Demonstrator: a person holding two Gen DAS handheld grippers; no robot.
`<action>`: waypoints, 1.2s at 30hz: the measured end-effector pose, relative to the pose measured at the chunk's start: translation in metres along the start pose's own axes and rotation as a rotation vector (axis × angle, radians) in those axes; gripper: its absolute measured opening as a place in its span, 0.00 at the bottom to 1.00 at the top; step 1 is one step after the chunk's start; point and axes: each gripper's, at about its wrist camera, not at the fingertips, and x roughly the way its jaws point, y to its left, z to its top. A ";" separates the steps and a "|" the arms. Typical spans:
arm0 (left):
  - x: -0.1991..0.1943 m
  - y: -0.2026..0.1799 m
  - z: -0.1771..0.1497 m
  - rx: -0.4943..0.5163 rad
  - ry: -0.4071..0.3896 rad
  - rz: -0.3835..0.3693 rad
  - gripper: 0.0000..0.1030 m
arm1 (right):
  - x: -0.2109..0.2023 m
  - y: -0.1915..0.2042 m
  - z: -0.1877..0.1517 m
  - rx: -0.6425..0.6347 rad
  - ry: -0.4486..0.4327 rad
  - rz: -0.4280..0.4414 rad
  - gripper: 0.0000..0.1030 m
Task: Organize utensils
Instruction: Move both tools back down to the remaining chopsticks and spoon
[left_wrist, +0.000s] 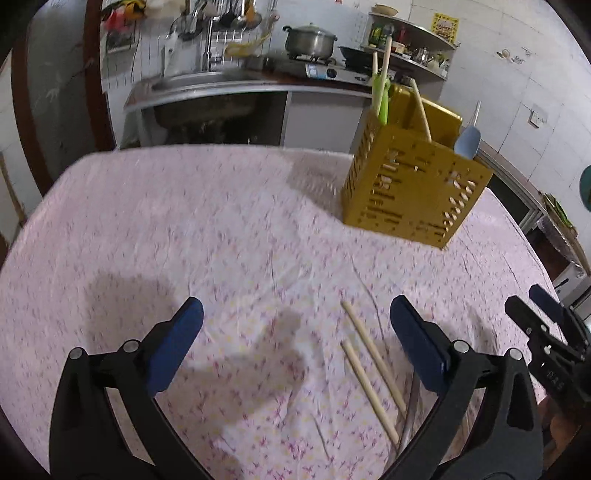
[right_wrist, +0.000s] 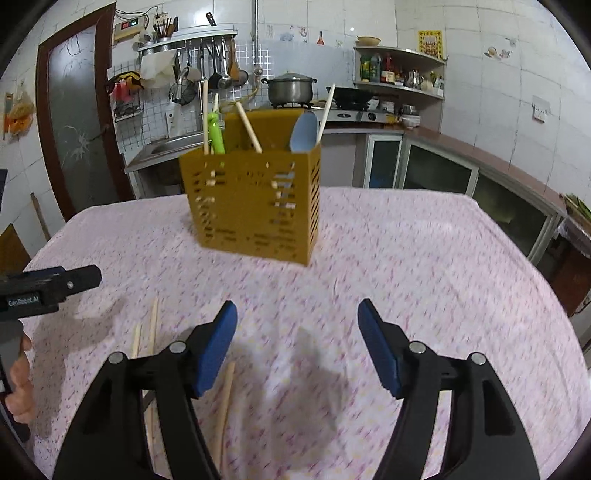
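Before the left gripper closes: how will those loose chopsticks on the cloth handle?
The chopsticks look thin, straight and rigid, so probably stiff and light. Rounded shafts may roll. Lying flat on the wrinkled tablecloth, they may slip from the left gripper.

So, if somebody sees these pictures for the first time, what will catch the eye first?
Probably the yellow utensil holder, standing at the far side of the table on the pink flowered tablecloth, with chopsticks, a green utensil and a blue spoon sticking out. Next, the loose wooden chopsticks lying on the cloth near the open left gripper and the open right gripper.
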 end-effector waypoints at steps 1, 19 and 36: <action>0.001 0.001 -0.004 -0.008 0.005 -0.008 0.95 | -0.001 0.002 -0.005 0.004 0.001 0.004 0.65; 0.030 -0.021 -0.028 0.055 0.113 0.006 0.44 | 0.021 0.028 -0.034 -0.033 0.144 0.071 0.36; 0.046 -0.041 -0.033 0.099 0.183 0.000 0.21 | 0.040 0.035 -0.042 -0.049 0.237 0.115 0.17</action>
